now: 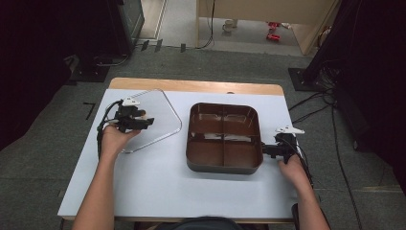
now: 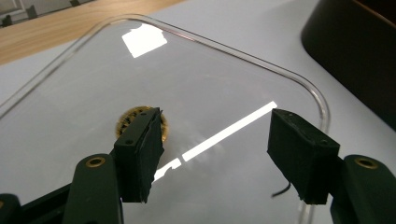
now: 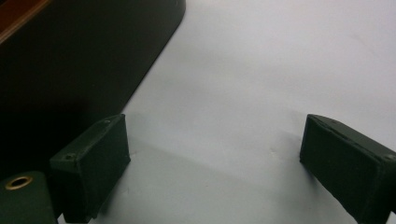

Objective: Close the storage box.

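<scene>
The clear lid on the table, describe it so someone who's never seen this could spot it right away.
On the white table, look left of the brown compartment tray. The clear lid lies flat there under the left tool. It is a see-through, rounded-corner sheet with a raised rim, unlike the dark, opaque tray.

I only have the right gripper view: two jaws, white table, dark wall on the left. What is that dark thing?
Observer: It's the outer wall of a brown compartment tray; the right gripper sits at its right side, jaws open with nothing between them.
Operator: Anything in the tray?
Observer: From the high view its four compartments look empty.
Operator: Where's the other hand?
Observer: The left gripper is over a clear lid lying flat on the table left of the tray, jaws open, not gripping it.
Operator: Lid touching the tray?
Observer: No, bare table shows between them.
</scene>
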Motion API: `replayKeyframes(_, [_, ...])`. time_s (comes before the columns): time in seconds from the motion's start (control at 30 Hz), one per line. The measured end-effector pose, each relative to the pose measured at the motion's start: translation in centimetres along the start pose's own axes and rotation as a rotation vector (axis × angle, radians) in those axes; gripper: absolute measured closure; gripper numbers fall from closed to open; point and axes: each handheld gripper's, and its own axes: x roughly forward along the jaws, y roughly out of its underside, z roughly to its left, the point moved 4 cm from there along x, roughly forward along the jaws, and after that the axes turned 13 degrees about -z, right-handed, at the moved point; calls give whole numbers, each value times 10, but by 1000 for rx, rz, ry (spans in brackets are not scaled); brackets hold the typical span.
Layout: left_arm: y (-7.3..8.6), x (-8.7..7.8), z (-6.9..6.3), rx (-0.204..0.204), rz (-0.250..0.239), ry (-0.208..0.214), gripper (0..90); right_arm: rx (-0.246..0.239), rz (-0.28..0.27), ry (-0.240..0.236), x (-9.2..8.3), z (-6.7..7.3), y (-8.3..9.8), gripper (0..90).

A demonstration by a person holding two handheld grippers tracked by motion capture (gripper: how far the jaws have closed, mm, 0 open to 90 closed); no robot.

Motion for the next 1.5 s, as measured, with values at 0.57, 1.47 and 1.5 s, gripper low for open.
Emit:
replayKeyframes(0.57, [14, 28, 33, -33, 25, -93, 409, -1, 0, 0, 0, 0, 0, 76])
replayKeyframes(1.47, [15, 29, 30, -42, 78, -85, 595, 1, -1, 0, 0, 0, 0, 77])
replayKeyframes(1.5, [14, 28, 29, -42, 77, -83, 595, 1, -1, 0, 0, 0, 0, 77])
